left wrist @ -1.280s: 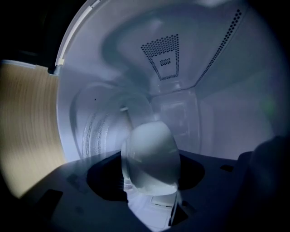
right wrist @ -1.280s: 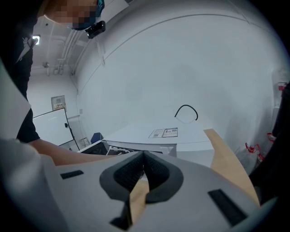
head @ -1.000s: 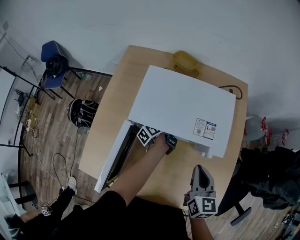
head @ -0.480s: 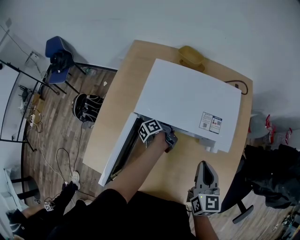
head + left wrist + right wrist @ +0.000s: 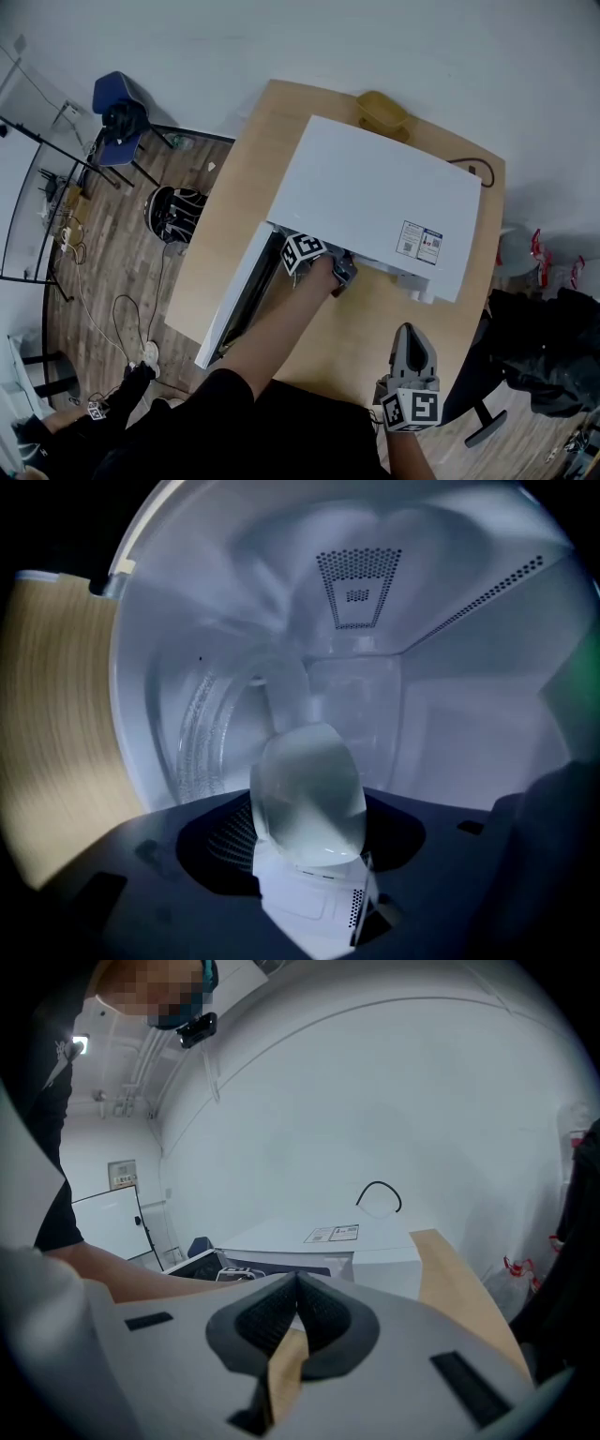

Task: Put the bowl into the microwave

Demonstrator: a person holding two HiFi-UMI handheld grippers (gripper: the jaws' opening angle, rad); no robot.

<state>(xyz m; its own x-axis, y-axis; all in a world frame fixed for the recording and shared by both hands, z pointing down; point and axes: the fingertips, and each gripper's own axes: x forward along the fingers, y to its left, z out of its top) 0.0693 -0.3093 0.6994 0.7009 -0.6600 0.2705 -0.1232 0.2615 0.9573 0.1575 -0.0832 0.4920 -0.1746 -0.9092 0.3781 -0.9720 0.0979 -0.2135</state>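
Pushing slightly deeper than a second ago, left tongs [image 5: 337, 272] clamped on the clear glass bowl [image 5: 309, 794], now well inside the open microwave [image 5: 375, 202] and seemingly ready for release, right tongs [image 5: 410, 342] staying closed and empty above the desk [image 5: 361, 337].

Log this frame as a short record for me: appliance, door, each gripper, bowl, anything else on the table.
appliance: white microwave on a light wooden table
door: open, swung out on the left
left gripper: reaching inside the cavity, shut on a translucent bowl
right gripper: shut, empty, outside the microwave near the table's front edge
other: yellow dish behind the microwave
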